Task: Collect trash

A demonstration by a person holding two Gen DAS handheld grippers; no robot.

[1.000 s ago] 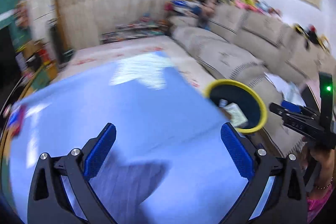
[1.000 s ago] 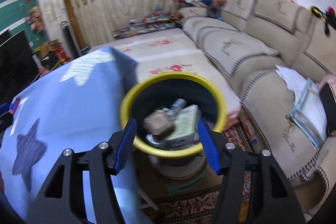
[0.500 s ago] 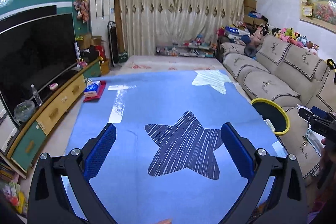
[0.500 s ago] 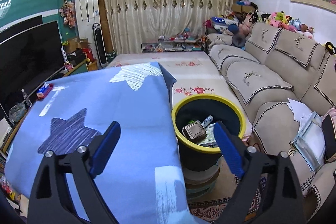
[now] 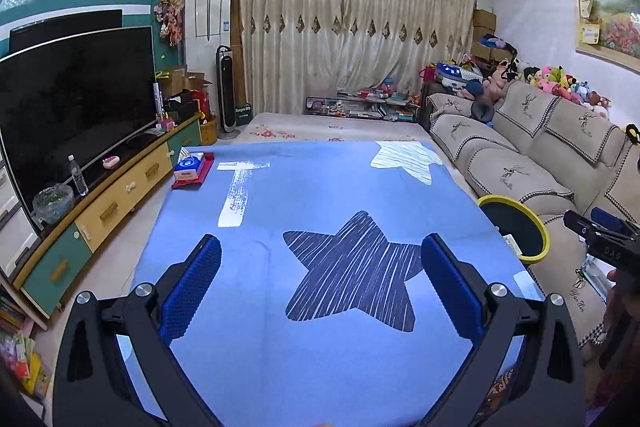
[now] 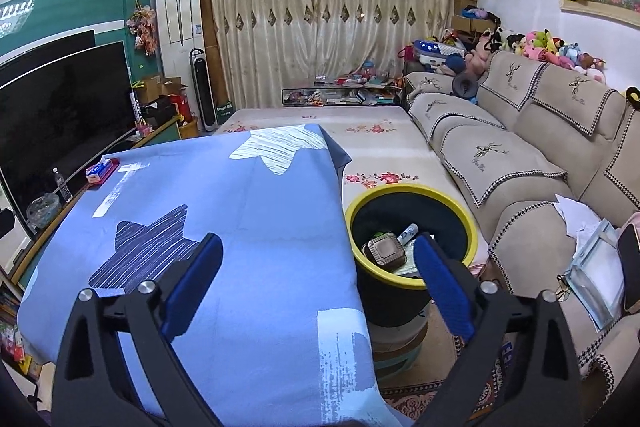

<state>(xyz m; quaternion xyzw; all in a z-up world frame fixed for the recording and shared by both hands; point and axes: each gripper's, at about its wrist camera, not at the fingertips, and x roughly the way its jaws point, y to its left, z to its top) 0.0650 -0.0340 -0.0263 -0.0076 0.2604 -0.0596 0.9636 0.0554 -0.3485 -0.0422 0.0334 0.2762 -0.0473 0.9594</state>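
Left gripper and right gripper: both spread wide, empty, above blue star tablecloth. Trash, including brown crumpled lump, sits in yellow-rimmed bin beside table. Drop apparently done; next calls for spotting leftover litter.

Left gripper level, jaws spread wide, nothing between the blue pads; right gripper likewise wide apart and empty, its body seen at the left view's right edge.
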